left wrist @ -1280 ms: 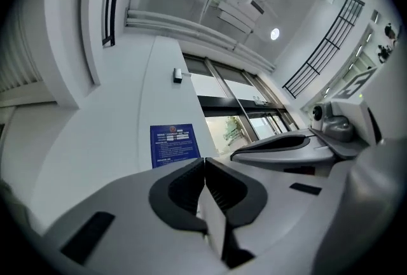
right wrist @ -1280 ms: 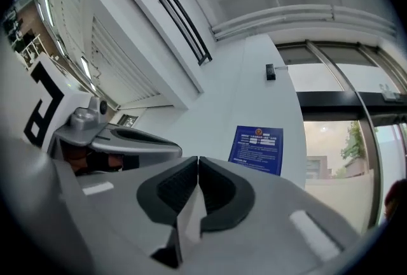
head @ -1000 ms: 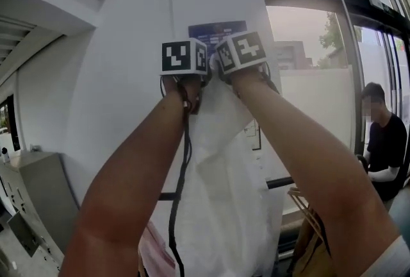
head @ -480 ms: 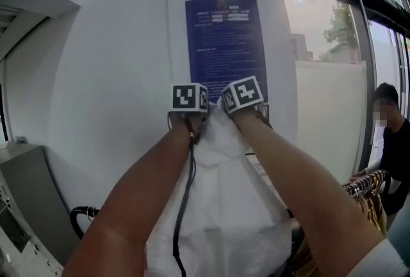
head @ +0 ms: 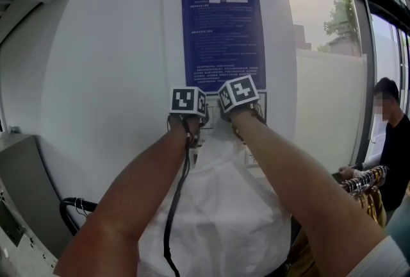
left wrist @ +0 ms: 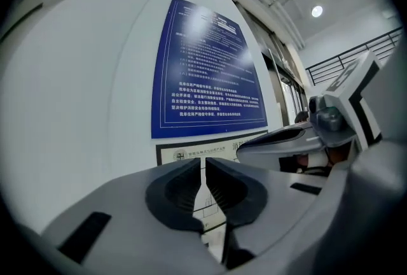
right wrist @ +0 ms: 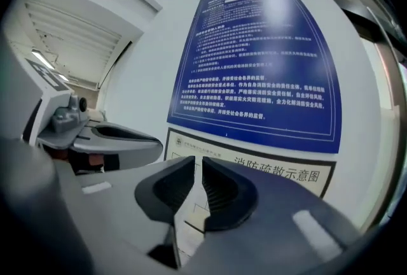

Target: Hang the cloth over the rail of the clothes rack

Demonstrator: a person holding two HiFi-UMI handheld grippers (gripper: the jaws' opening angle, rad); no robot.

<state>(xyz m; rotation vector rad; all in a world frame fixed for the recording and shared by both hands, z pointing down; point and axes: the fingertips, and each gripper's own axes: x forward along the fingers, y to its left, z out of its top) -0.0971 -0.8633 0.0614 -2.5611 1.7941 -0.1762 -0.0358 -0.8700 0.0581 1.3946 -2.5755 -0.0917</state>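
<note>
A white cloth hangs wide below my two raised grippers, and its bunched top edge reaches up between them. My left gripper is shut on that top edge, its jaws a hair apart. Close beside it, the jaws of my right gripper are opening. In the right gripper view the right gripper shows a narrow gap with the wall behind it and no cloth pressed between the pads. A black curved rail sticks out at the lower left. The cloth and my arms hide the rest of it.
Directly ahead is a white pillar with a blue poster and a framed plan below it. A grey cabinet stands at the left. Several hangers on a rack and a person in black are at the right by the windows.
Both grippers have come down from high on the pillar to the poster's lower edge. The cloth now hangs lower and wider, and the black rail has come into view at the lower left.
</note>
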